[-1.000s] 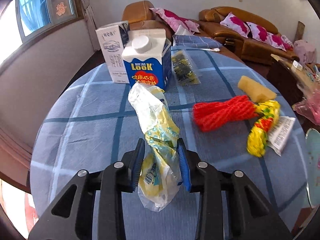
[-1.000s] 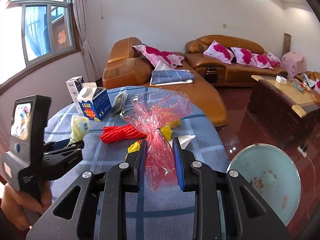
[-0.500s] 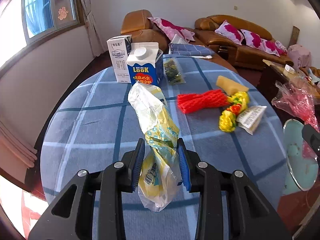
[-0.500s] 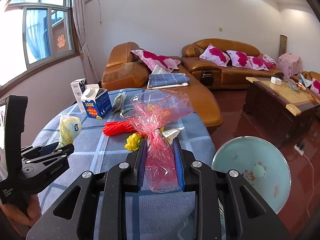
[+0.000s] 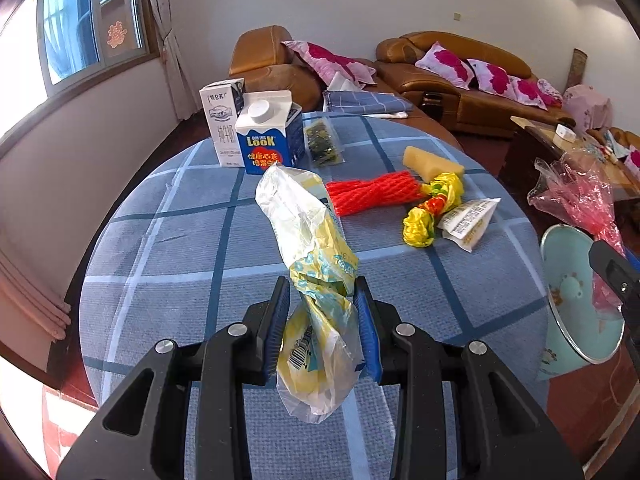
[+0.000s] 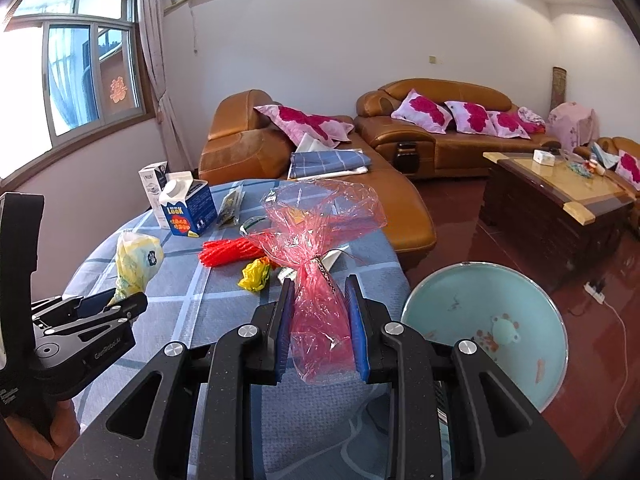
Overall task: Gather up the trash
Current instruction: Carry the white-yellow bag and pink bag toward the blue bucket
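My left gripper [image 5: 322, 300] is shut on a crumpled yellow and white plastic bag [image 5: 310, 240] and holds it above the round table [image 5: 180, 248]. My right gripper [image 6: 320, 298] is shut on a pink cellophane wrapper [image 6: 320, 232] near the table's right edge, beside a light blue bin [image 6: 486, 328] on the floor. The bin also shows in the left wrist view [image 5: 572, 292]. On the table lie a red net [image 5: 372, 196], a yellow wrapper [image 5: 430, 212], a white paper packet [image 5: 466, 224], a yellow sponge [image 5: 430, 162] and a clear snack packet [image 5: 322, 146].
Two cartons stand at the table's far side: a blue one [image 5: 268, 140] and a white one [image 5: 222, 114]. Brown sofas [image 6: 436, 132] with pink cushions line the back wall. A dark coffee table [image 6: 556, 200] stands at the right. A power strip [image 6: 594, 292] lies on the floor.
Both grippers have drawn back and risen from the table with their trash held. The right gripper has moved toward the blue bin, which now shows larger in both views.
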A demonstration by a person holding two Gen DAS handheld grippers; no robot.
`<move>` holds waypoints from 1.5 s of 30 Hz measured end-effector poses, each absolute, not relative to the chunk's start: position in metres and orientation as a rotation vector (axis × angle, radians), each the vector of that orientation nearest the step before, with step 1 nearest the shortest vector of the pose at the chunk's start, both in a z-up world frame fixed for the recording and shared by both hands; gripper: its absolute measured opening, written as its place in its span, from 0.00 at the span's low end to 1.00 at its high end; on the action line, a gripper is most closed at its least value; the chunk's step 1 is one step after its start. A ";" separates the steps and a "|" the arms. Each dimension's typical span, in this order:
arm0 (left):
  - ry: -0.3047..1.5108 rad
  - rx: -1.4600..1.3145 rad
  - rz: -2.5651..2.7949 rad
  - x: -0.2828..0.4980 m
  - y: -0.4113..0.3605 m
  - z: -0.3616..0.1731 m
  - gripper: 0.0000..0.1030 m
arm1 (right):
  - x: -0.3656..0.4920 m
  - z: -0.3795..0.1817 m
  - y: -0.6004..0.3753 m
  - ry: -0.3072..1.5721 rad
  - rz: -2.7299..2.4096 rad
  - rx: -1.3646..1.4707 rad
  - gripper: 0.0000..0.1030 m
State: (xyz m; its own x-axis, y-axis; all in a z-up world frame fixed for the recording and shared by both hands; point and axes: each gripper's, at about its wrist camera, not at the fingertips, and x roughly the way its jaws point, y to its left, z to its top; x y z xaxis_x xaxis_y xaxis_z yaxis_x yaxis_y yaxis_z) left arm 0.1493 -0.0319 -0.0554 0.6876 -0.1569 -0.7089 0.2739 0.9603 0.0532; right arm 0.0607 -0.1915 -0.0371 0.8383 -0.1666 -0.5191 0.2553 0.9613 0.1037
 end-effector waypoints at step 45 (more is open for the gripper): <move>0.718 0.237 -0.343 0.110 -0.091 -0.040 0.32 | 0.009 -0.047 -0.250 0.509 -0.365 0.245 0.26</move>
